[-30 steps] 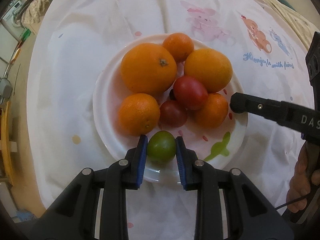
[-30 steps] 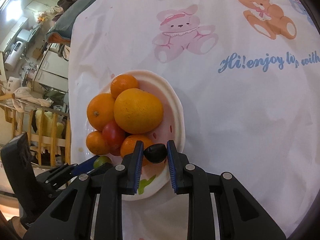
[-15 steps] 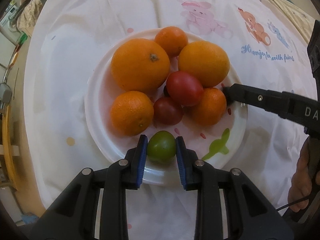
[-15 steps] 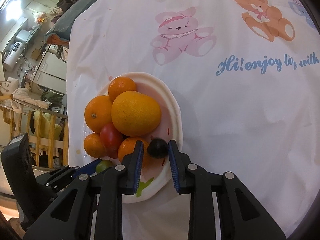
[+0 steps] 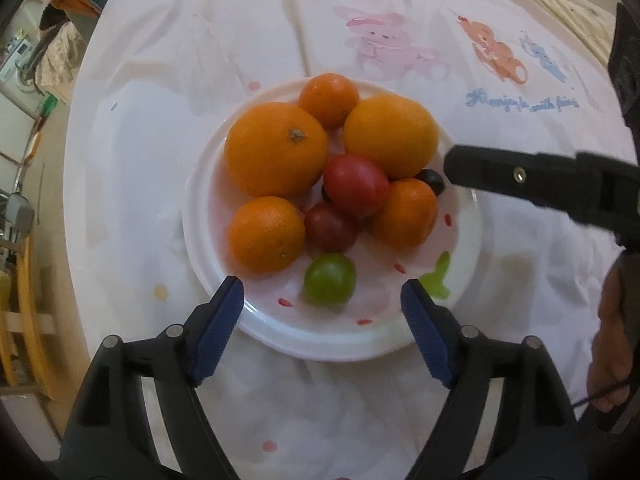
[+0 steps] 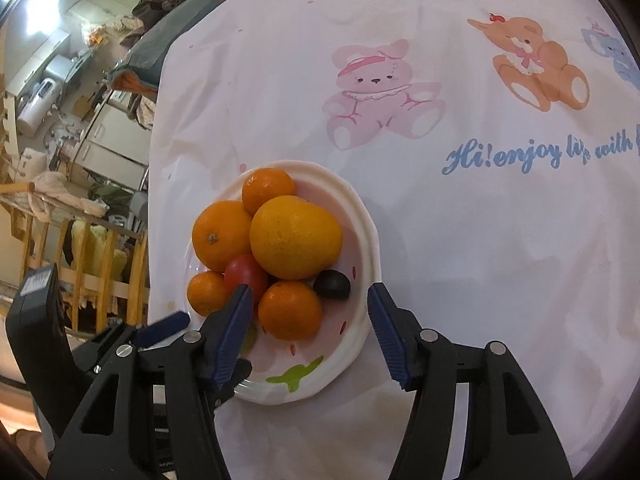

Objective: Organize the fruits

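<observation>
A white plate (image 5: 208, 268) (image 6: 362, 240) holds several oranges, a red tomato (image 5: 355, 185) (image 6: 245, 272), a darker red one (image 5: 330, 227), a green fruit (image 5: 330, 279) and a small dark fruit (image 5: 433, 180) (image 6: 332, 285). My left gripper (image 5: 322, 294) is open, its blue pads either side of the green fruit, which lies free on the plate's near edge. My right gripper (image 6: 310, 300) is open over the plate's near rim, with the dark fruit lying free just beyond it. One right finger (image 5: 516, 178) reaches in from the right in the left wrist view.
The plate stands on a round table under a white cloth (image 6: 500, 240) printed with bears and blue lettering. The table edge (image 5: 76, 184) falls away at left, with a wooden railing (image 6: 100, 256) and household clutter beyond.
Both grippers have opened. The left let go of the green fruit and the right let go of the dark fruit; both fruits now lie on the plate. Both grippers drew back slightly.
</observation>
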Demonstrator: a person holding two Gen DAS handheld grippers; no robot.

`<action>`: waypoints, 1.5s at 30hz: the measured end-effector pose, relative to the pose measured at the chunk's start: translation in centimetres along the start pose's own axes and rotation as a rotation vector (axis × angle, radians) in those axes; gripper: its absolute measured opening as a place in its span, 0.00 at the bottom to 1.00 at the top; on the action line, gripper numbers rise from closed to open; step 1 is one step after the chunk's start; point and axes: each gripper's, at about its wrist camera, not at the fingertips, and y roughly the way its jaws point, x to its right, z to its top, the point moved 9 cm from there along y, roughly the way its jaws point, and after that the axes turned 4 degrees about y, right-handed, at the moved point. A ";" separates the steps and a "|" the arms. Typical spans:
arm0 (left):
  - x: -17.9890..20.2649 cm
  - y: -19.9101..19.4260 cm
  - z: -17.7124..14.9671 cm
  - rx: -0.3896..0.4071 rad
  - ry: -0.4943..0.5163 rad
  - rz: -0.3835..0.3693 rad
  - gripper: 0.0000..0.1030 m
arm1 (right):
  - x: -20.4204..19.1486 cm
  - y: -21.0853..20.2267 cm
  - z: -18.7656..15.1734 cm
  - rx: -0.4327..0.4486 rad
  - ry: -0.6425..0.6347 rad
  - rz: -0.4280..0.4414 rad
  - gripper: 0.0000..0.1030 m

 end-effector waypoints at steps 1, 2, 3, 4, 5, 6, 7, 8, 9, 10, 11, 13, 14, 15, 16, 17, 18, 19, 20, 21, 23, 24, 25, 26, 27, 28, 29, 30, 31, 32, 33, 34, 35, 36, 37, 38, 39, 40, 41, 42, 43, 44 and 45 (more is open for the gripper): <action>0.0 -0.3 0.0 0.004 0.003 -0.009 0.76 | -0.1 -0.2 0.1 0.005 0.003 0.003 0.60; -0.1 -0.7 0.1 0.014 0.005 -0.007 0.76 | -0.2 -0.6 0.1 0.017 0.002 0.004 0.60; -0.2 -1.2 0.2 0.026 0.001 0.007 0.76 | -0.3 -0.9 0.1 0.024 -0.001 0.005 0.63; -0.5 -1.7 0.4 0.039 -0.008 0.015 0.76 | -0.4 -1.2 0.1 0.030 -0.004 0.008 0.73; -0.7 -2.4 0.5 0.056 -0.021 0.011 0.76 | -0.5 -1.8 0.2 0.045 -0.001 0.012 0.78; -0.8 -3.0 0.6 0.068 -0.030 0.005 0.76 | -0.6 -2.8 0.3 0.078 0.009 0.024 0.84; -0.9 -3.4 0.6 0.079 -0.035 0.001 0.76 | -0.7 -3.3 0.3 0.093 0.013 0.031 0.85; -1.1 -4.3 0.7 0.103 -0.038 0.003 0.76 | -0.9 -4.3 0.3 0.113 0.019 0.039 0.85; -1.4 -5.0 0.8 0.121 -0.037 0.012 0.76 | -1.0 -5.0 0.3 0.126 0.021 0.040 0.85; -1.6 -6.0 0.8 0.155 -0.025 0.039 0.76 | -1.0 -5.6 0.3 0.141 0.022 0.038 0.85; -1.9 -6.9 0.8 0.181 -0.015 0.067 0.76 | -1.1 -6.7 0.2 0.168 0.024 0.035 0.85; -2.3 -8.3 0.7 0.228 -0.008 0.093 0.76 | -1.2 -8.1 0.0 0.202 0.030 0.042 0.88; -2.8 -9.4 0.6 0.260 -0.013 0.107 0.76 | -1.2 -9.1 -0.3 0.228 0.042 0.052 0.89; -3.2 -10.0 0.4 0.278 -0.022 0.118 0.76 | -1.2 -9.5 -0.4 0.239 0.053 0.059 0.91; -3.8 -10.7 0.1 0.295 -0.035 0.129 0.76 | -1.1 -10.1 -0.8 0.253 0.071 0.070 0.92; -4.4 -11.3 -0.2 0.308 -0.050 0.135 0.76 | -1.0 -10.7 -1.1 0.264 0.085 0.077 0.92; -4.7 -11.6 -0.4 0.315 -0.061 0.136 0.76 | -1.1 -11.2 -1.6 0.274 0.090 0.077 0.92; -5.2 -12.0 -0.8 0.322 -0.078 0.132 0.76 | -1.2 -11.6 -1.9 0.282 0.084 0.075 0.92; -5.7 -12.4 -1.3 0.329 -0.099 0.126 0.76 | -1.3 -12.0 -2.4 0.292 0.075 0.070 0.92; -6.1 -12.6 -1.7 0.334 -0.112 0.124 0.77 | -1.5 -12.5 -3.0 0.302 0.070 0.066 0.92; -6.6 -12.9 -2.6 0.344 -0.131 0.116 0.80 | -1.5 -13.0 -4.0 0.311 0.074 0.058 0.92; -6.7 -13.1 -3.1 0.347 -0.136 0.113 0.83 | -1.4 -13.2 -4.8 0.313 0.083 0.049 0.92; -6.7 -13.2 -3.6 0.351 -0.137 0.110 0.84 | -1.3 -13.4 -5.2 0.315 0.086 0.043 0.92; -6.7 -13.4 -4.1 0.355 -0.138 0.108 0.86 | -1.3 -13.5 -5.9 0.318 0.087 0.028 0.92; -6.6 -13.5 -4.5 0.358 -0.139 0.108 0.87 | -1.3 -13.6 -6.4 0.322 0.082 0.013 0.92; -6.6 -13.6 -5.0 0.365 -0.140 0.100 0.88 | -1.4 -13.6 -6.9 0.324 0.074 0.000 0.92; -6.5 -13.7 -5.3 0.369 -0.143 0.094 0.91 | -1.6 -13.6 -7.4 0.325 0.058 -0.013 0.92; -6.4 -13.7 -5.7 0.374 -0.148 0.087 0.94 | -2.0 -13.5 -7.9 0.325 0.034 -0.031 0.92; -6.3 -13.8 -6.1 0.379 -0.155 0.078 0.95 | -2.2 -13.4 -8.3 0.323 0.019 -0.048 0.92; -6.2 -13.7 -6.4 0.383 -0.157 0.074 0.96 | -2.6 -13.3 -8.8 0.327 -0.003 -0.075 0.92; -6.0 -13.8 -6.6 0.387 -0.154 0.070 0.96 | -2.9 -13.2 -9.2 0.334 -0.018 -0.090 0.92; -5.7 -13.9 -6.8 0.401 -0.146 0.065 0.96 | -3.0 -13.1 -9.6 0.340 -0.030 -0.104 0.92; -5.4 -14.0 -6.9 0.413 -0.137 0.064 0.96 | -3.4 -12.9 -9.9 0.349 -0.050 -0.126 0.92; -5.3 -14.1 -6.9 0.418 -0.130 0.065 0.96 | -3.6 -12.6 -10.2 0.355 -0.065 -0.146 0.92; -5.0 -14.0 -7.0 0.425 -0.119 0.075 0.96 | -3.7 -12.4 -10.4 0.364 -0.077 -0.165 0.92; -4.8 -13.9 -7.1 0.432 -0.099 0.098 0.96 | -3.9 -12.1 -10.7 0.378 -0.087 -0.186 0.92; -4.8 -13.8 -7.1 0.432 -0.089 0.110 0.96 | -3.9 -12.0 -10.9 0.389 -0.093 -0.203 0.93; -4.6 -13.6 -7.0 0.428 -0.081 0.117 0.96 | -3.9 -11.8 -11.1 0.395 -0.099 -0.214 0.94; -4.7 -13.3 -7.0 0.419 -0.083 0.110 0.97 | -4.1 -11.6 -11.3 0.400 -0.116 -0.232 0.94; -4.6 -12.9 -7.0 0.405 -0.087 0.102 0.99 | -4.4 -11.4 -11.4 0.403 -0.136 -0.249 0.94; -4.7 -12.7 -7.1 0.396 -0.090 0.096 0.99 | -4.7 -11.3 -11.5 0.410 -0.152 -0.261 0.94; -4.8 -12.5 -7.2 0.386 -0.097 0.097 0.99 | -4.9 -11.3 -11.4 0.417 -0.165 -0.266 0.94; -4.9 -12.4 -7.2 0.385 -0.101 0.099 0.99 | -5.1 -11.3 -11.3 0.424 -0.177 -0.271 0.95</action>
